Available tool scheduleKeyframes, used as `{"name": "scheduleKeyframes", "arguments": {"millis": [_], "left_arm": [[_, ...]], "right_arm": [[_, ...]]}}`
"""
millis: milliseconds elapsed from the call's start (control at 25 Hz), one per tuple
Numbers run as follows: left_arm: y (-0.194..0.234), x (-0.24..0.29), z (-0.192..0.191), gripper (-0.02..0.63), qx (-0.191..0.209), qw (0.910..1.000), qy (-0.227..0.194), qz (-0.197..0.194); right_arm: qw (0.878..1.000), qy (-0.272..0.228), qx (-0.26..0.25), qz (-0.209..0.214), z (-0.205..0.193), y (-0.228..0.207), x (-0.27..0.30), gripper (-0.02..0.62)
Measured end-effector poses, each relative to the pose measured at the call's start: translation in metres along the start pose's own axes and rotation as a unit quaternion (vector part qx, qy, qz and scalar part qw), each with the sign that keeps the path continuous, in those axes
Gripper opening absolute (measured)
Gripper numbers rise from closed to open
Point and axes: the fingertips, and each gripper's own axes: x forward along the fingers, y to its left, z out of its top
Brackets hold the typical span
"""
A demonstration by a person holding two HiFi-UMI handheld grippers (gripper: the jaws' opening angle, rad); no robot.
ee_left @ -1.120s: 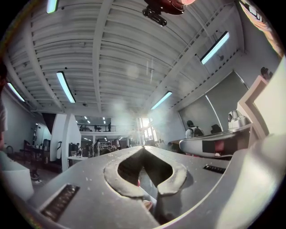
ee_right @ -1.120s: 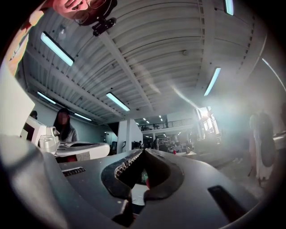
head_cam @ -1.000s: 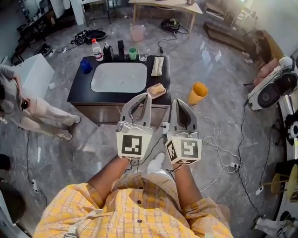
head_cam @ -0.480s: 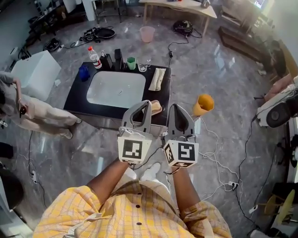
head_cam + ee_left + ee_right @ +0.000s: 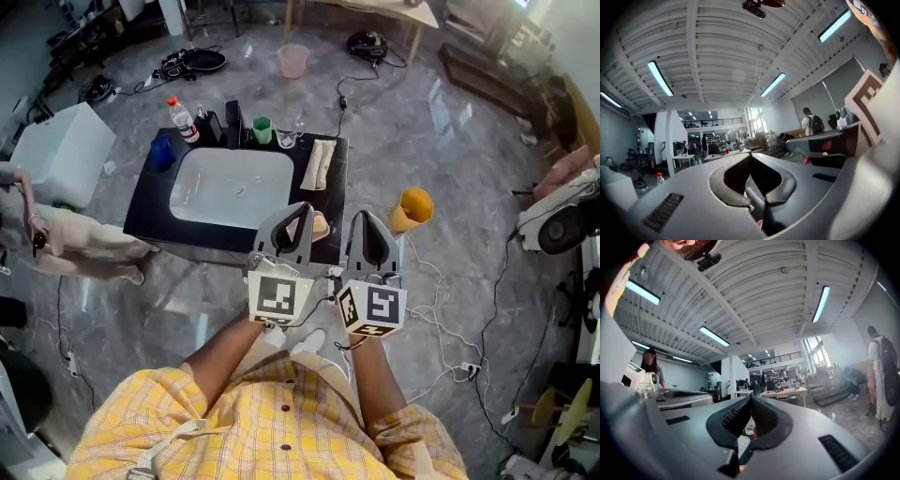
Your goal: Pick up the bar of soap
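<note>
At far left we see a person (image 5: pixel 84 244) bent low beside a white box (image 5: pixel 56 150). Next comes the black tabletop (image 5: pixel 150 202) with its white sink (image 5: pixel 232 187). Along its back edge stand a bottle (image 5: pixel 183 120) and a green cup (image 5: pixel 262 129), and a towel (image 5: pixel 317 162) lies right of the sink. The soap (image 5: pixel 320 225) sits at the tabletop's front right corner, untouched, partly hidden in the head view behind our left claw (image 5: pixel 296 208). That claw is pressed together with nothing in it. Our right claw (image 5: pixel 367 217), just beside it, is likewise pressed together and empty. Further right, an orange cup (image 5: pixel 412 208) is on the floor.
</note>
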Motion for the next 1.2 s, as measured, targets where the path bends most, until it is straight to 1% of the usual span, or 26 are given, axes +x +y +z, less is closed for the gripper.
{"name": "scheduleKeyframes", "arguments": {"millis": [200,320,400,480,640,800,960,1000,1040,1080,1200], "left_arm": [[0.005,0.02,-0.02,0.011,0.014,0.9994,0.023,-0.021],[0.0,0.033,-0.044,0.011,0.015,0.9976,0.049,-0.046],[-0.005,0.044,-0.063,0.011,0.024,0.9944,0.077,-0.068],[-0.01,0.053,-0.085,0.012,0.036,0.9879,0.118,-0.094],[-0.018,0.071,-0.127,0.012,0.058,0.9695,0.194,-0.137],[-0.026,0.088,-0.172,0.013,0.088,0.9447,0.261,-0.178],[-0.034,0.097,-0.212,0.015,0.104,0.922,0.31,-0.208],[-0.035,0.098,-0.223,0.023,0.106,0.9151,0.324,-0.215],[-0.037,0.098,-0.234,0.057,0.109,0.907,0.339,-0.224],[-0.039,0.098,-0.246,0.075,0.112,0.8982,0.355,-0.234],[-0.045,0.098,-0.277,0.116,0.121,0.8745,0.392,-0.259]], "right_arm": [[1.0,-0.001,-0.007,-0.016,-0.002,-0.006,0.013,0.02],[1.0,0.003,-0.007,-0.023,-0.009,-0.009,0.018,0.02],[1.0,0.006,-0.003,-0.027,-0.013,-0.013,0.021,0.02],[1.0,0.009,0.001,-0.03,-0.016,-0.014,0.023,0.02],[0.999,0.014,0.0,-0.033,-0.021,-0.017,0.026,0.02],[0.999,0.02,0.005,-0.035,-0.03,-0.023,0.035,0.02],[0.999,0.029,0.014,-0.043,-0.04,-0.03,0.039,0.02],[0.998,0.032,0.015,-0.045,-0.043,-0.031,0.04,0.02],[0.998,0.034,0.017,-0.047,-0.046,-0.032,0.04,0.02],[0.998,0.036,0.019,-0.05,-0.048,-0.034,0.041,0.02],[0.997,0.04,0.021,-0.057,-0.055,-0.039,0.043,0.02]]}}
